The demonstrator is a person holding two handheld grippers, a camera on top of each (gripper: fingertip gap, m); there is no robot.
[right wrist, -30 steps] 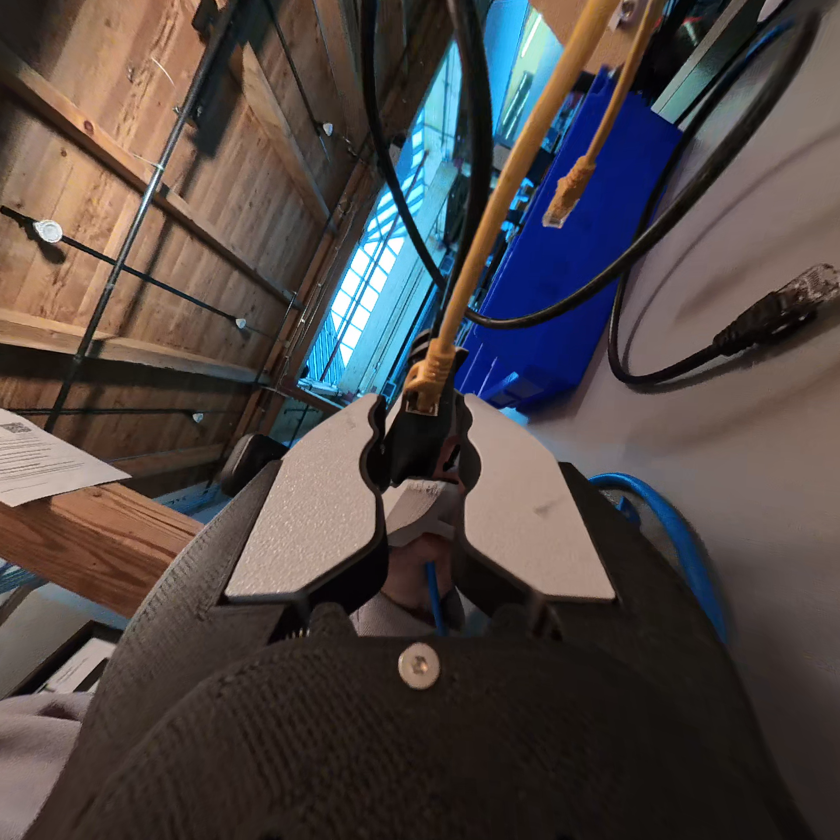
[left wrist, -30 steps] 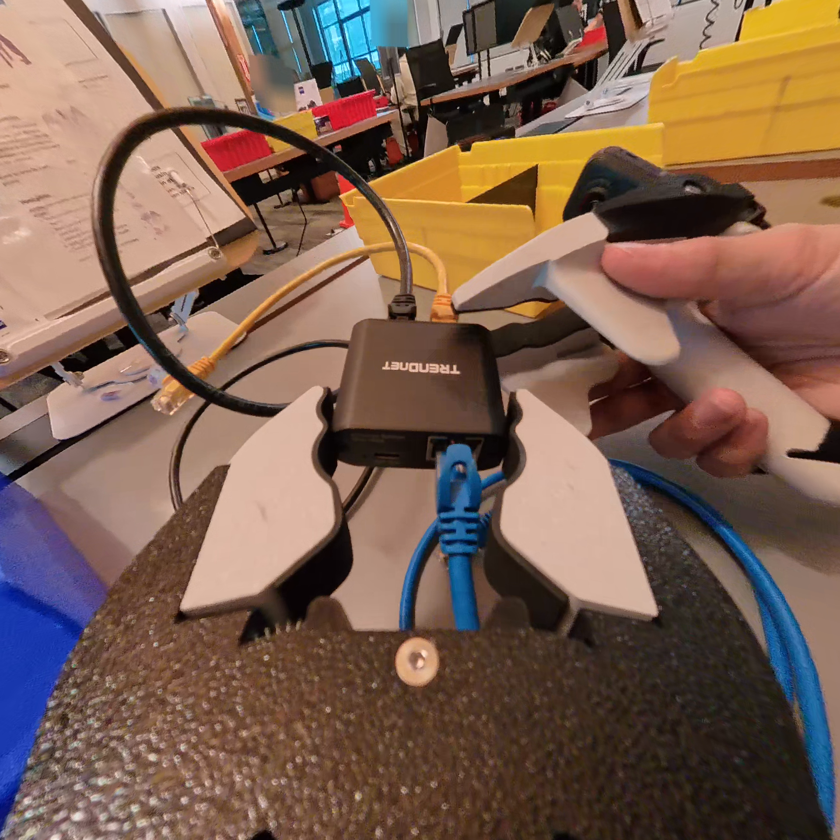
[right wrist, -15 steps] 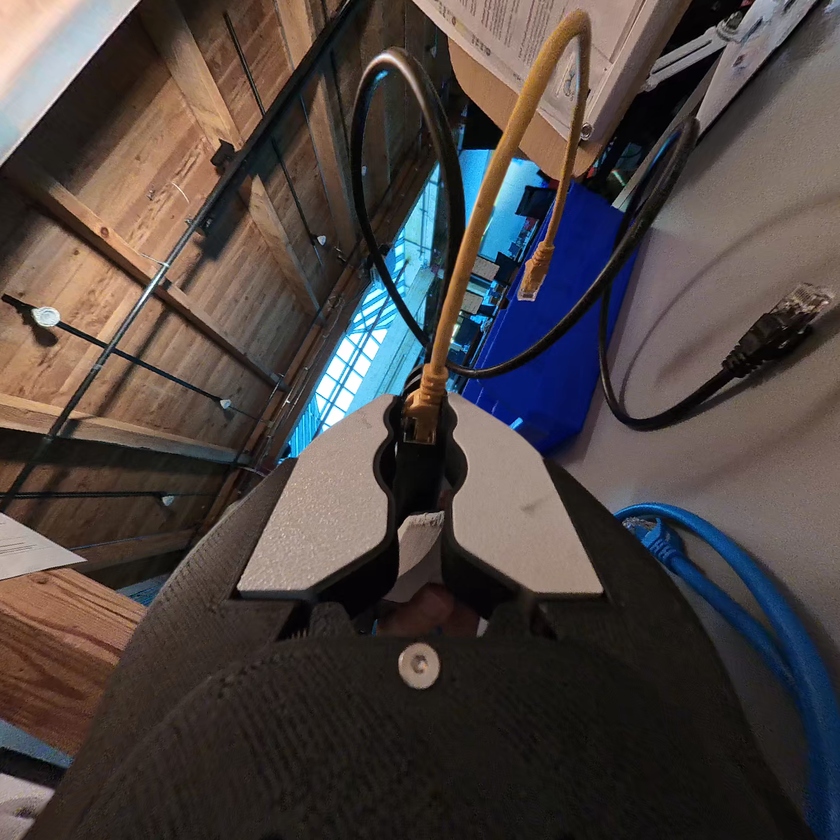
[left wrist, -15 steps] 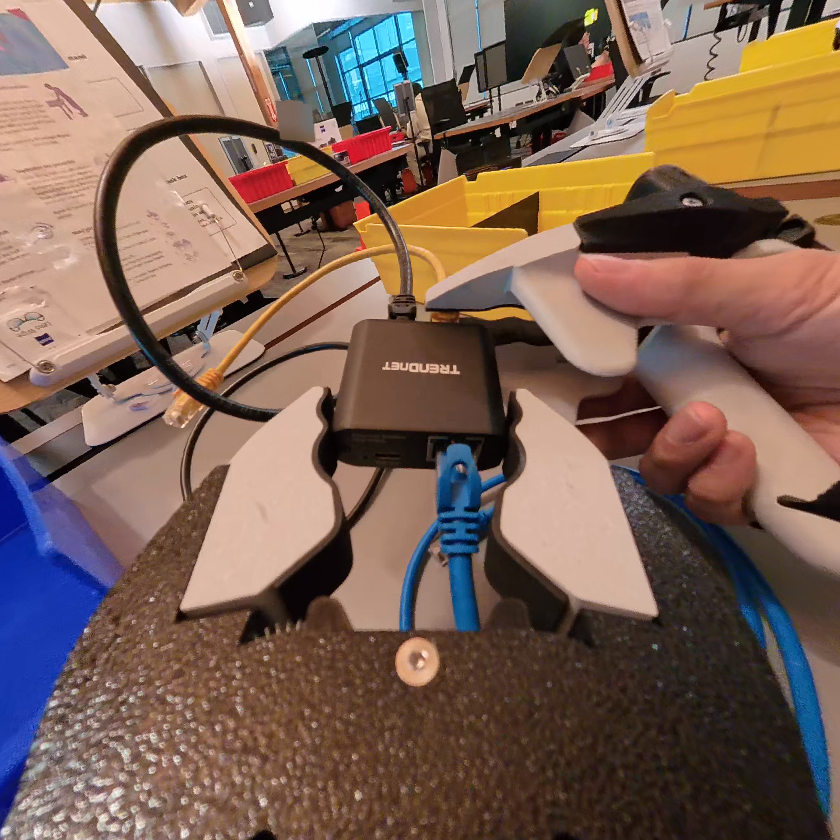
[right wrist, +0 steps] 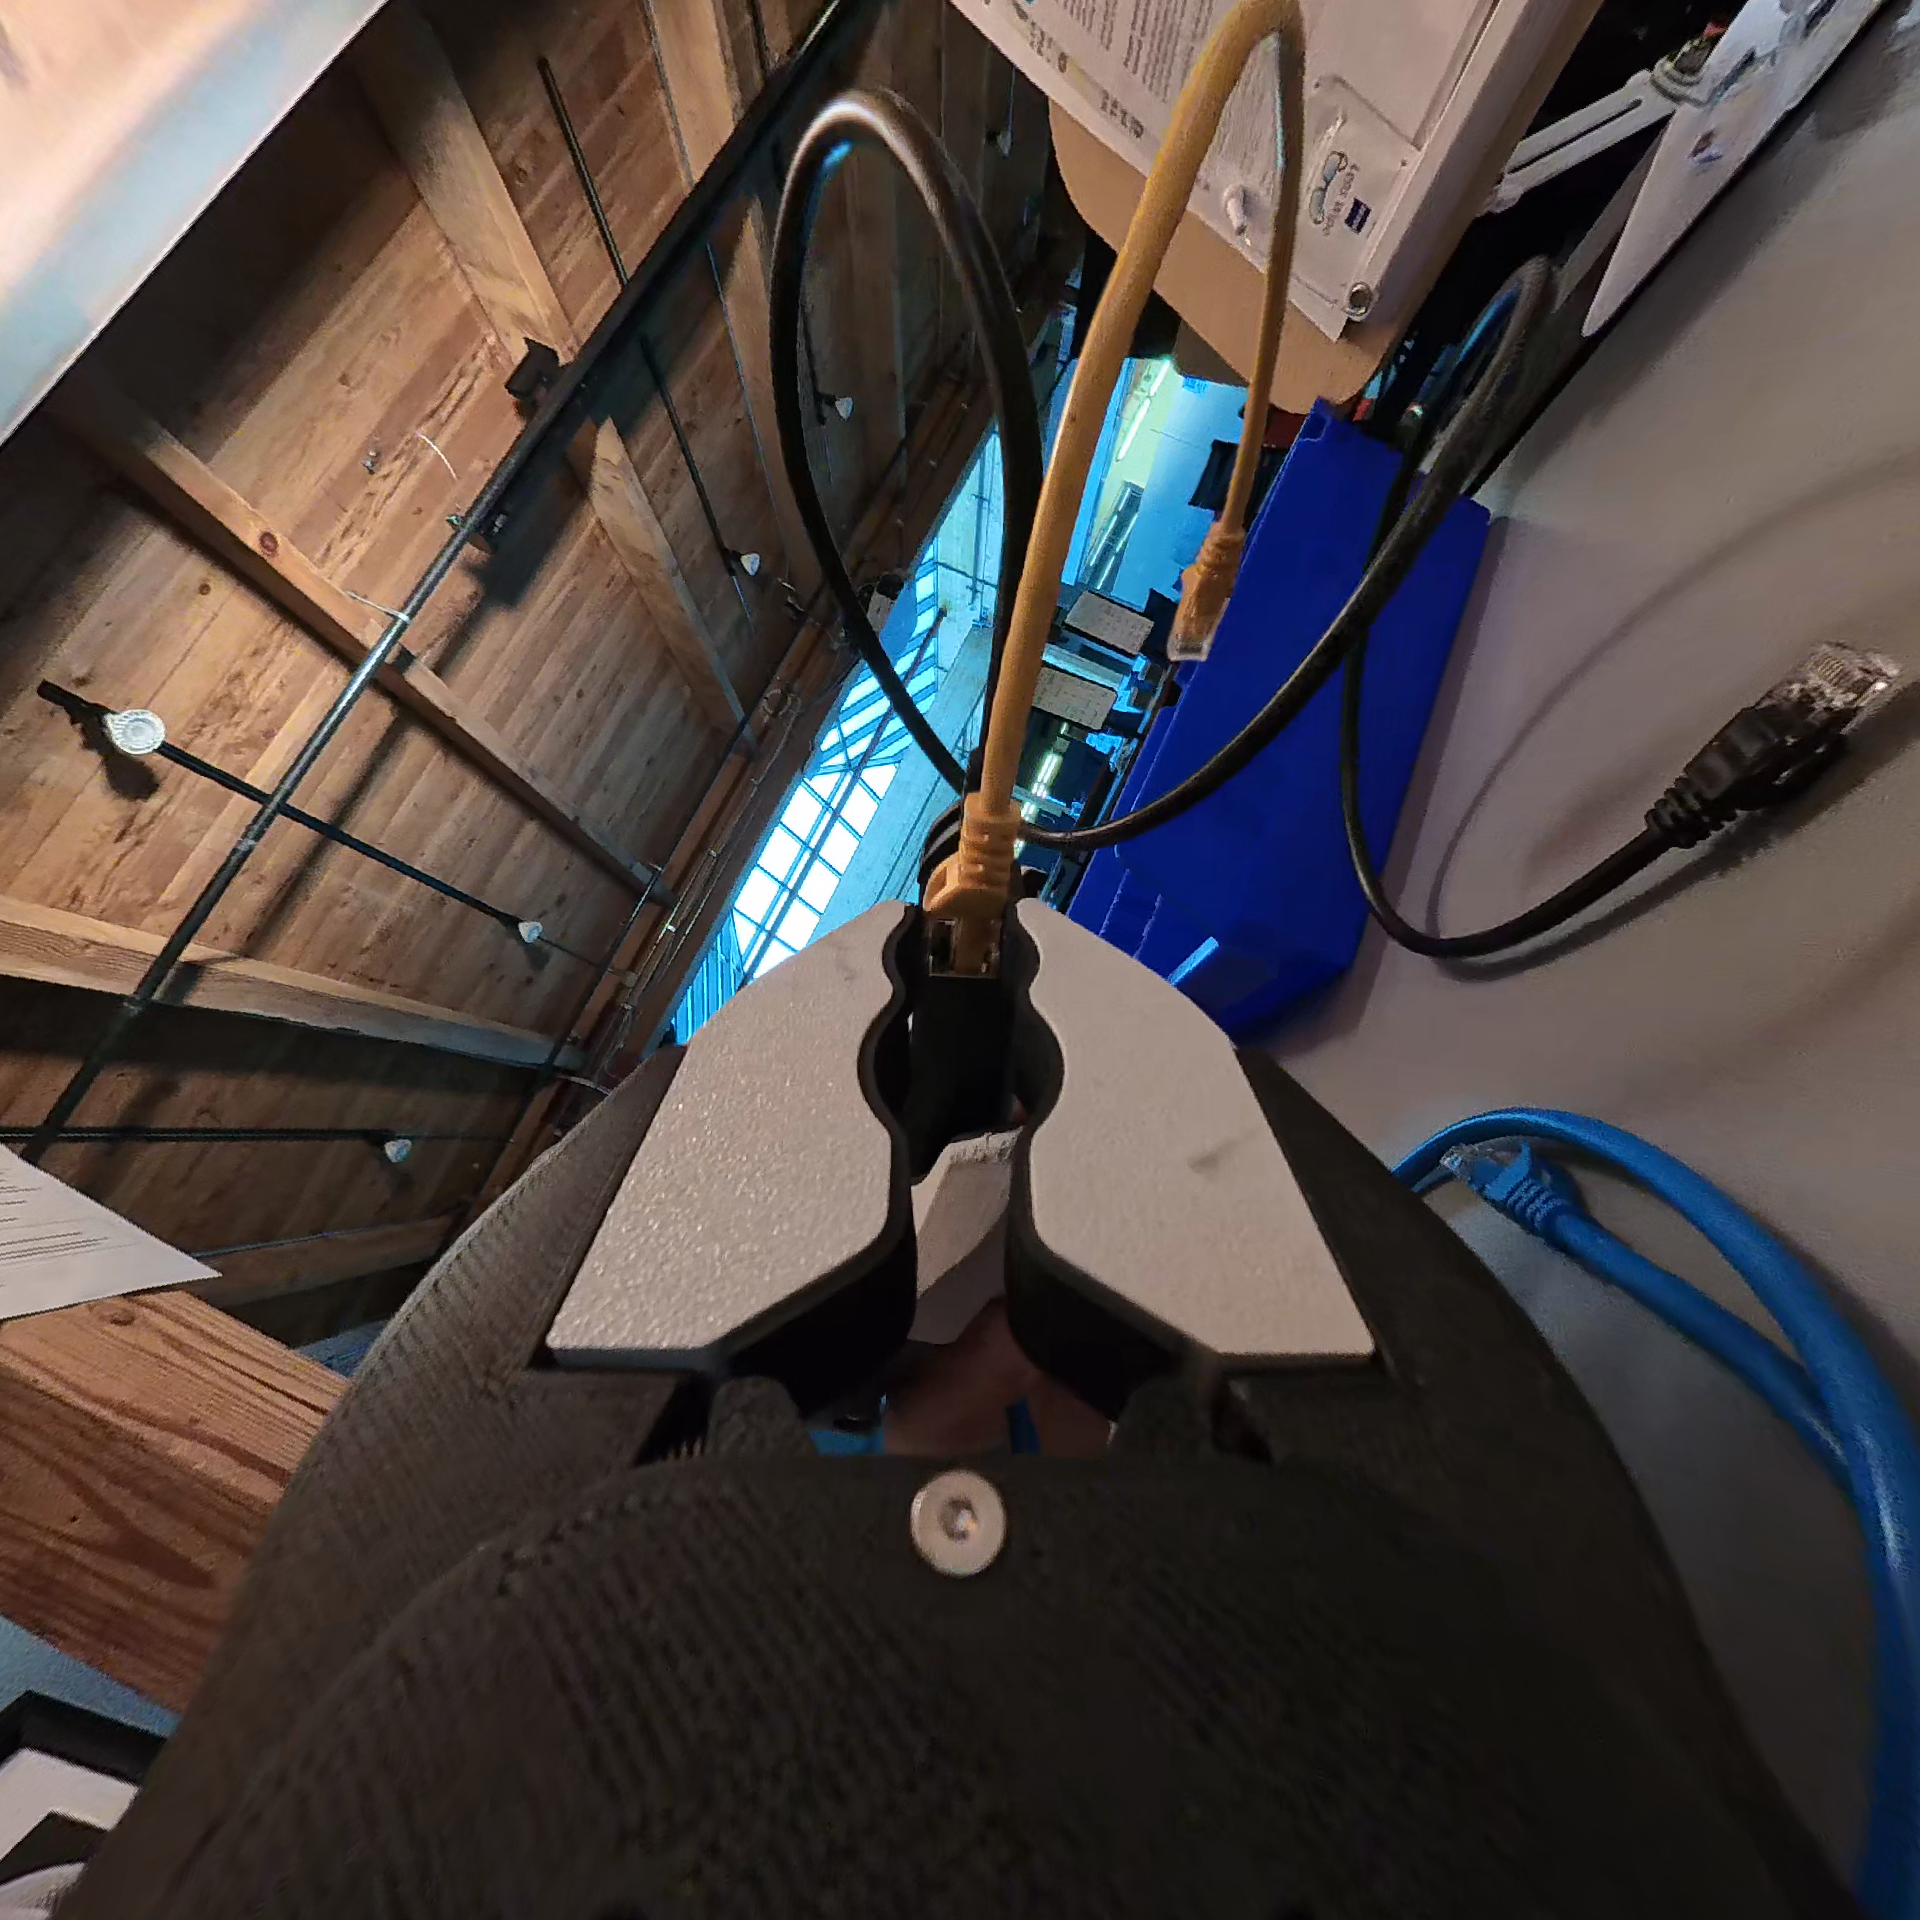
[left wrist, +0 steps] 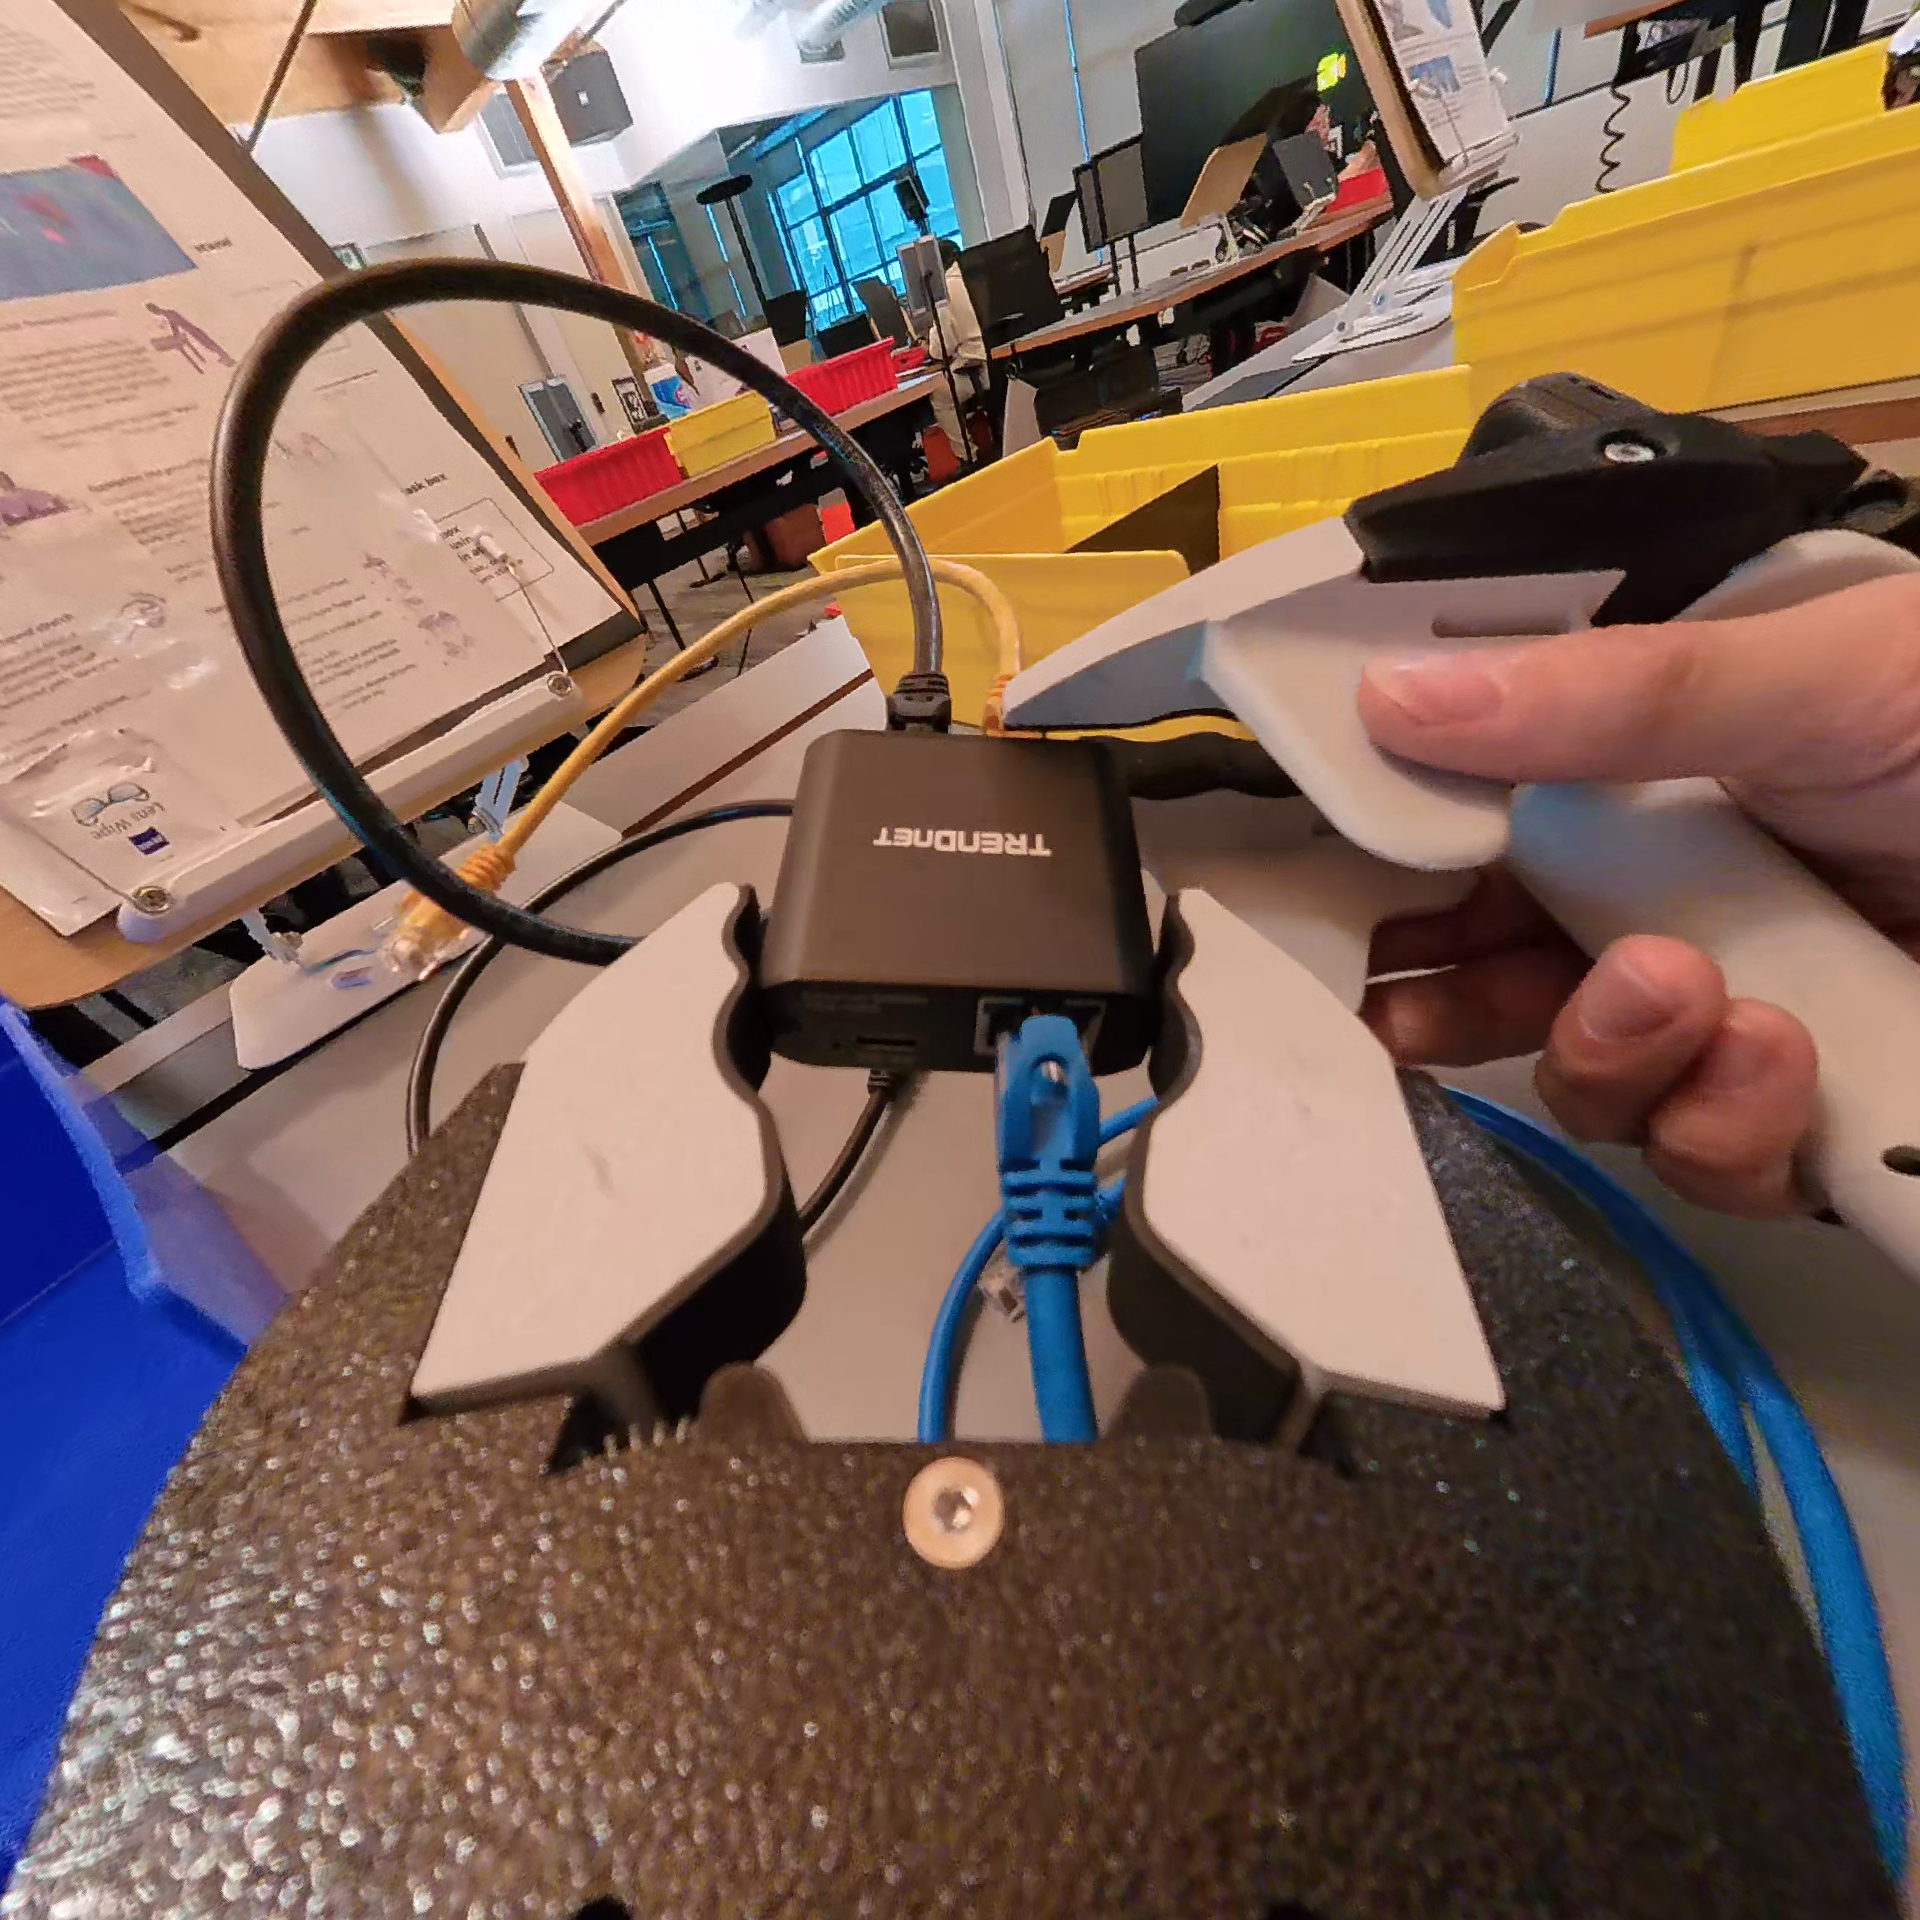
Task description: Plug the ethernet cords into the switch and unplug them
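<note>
In the left wrist view, my left gripper [left wrist: 956, 935] is shut on the black switch [left wrist: 956, 883], one finger on each side. A blue cord's plug [left wrist: 1044, 1122] sits in a near port. A black cord's plug [left wrist: 920, 701] and a yellow cord [left wrist: 727, 634] enter the far side. My right gripper, held by a hand [left wrist: 1662, 727], lies turned on its side over the switch's far right corner. In the right wrist view, my right gripper [right wrist: 964, 914] is closed on the yellow plug [right wrist: 971, 883] at the switch's edge [right wrist: 951, 1049].
The yellow cord's free end [left wrist: 436, 914] hangs at left. A loose black plug [right wrist: 1787, 727] and a loose blue plug [right wrist: 1507, 1174] lie on the grey table [right wrist: 1714, 468]. A blue bin [left wrist: 62, 1247] stands left, yellow bins [left wrist: 1091, 520] behind, a slanted paper board [left wrist: 208, 520] far left. The grippers are tip to tip, or close to it.
My right gripper's fingers have closed in around the yellow plug. My left gripper has kept its hold on the switch, and both views have shifted a little.
</note>
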